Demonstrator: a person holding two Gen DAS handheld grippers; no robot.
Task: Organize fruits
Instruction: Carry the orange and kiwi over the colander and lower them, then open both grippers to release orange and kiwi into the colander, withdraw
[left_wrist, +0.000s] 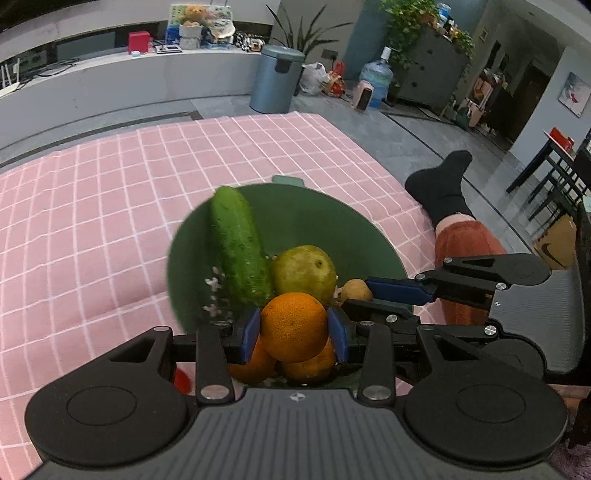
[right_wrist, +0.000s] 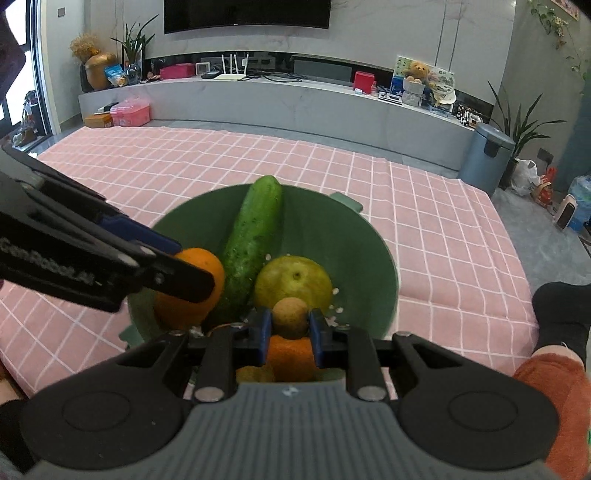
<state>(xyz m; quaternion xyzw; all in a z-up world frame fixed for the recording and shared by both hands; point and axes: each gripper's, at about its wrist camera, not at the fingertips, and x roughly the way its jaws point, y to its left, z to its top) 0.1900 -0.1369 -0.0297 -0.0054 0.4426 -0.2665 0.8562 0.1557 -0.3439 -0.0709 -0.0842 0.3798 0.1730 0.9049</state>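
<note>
Oranges are firm, heavy and roundish: the left gripper (left_wrist: 294, 329) clamped one orange (left_wrist: 294, 326) across its middle above the green bowl (left_wrist: 332, 229); the right gripper (right_wrist: 290, 330) pinched, seemingly, a small kiwi (right_wrist: 290, 318).

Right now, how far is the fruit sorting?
In the green bowl a cucumber and a green fruit lie, with more oranges underneath. In hand: the left gripper clamps an orange, the right gripper a small brown fruit, both over the bowl. Not yet released.
</note>
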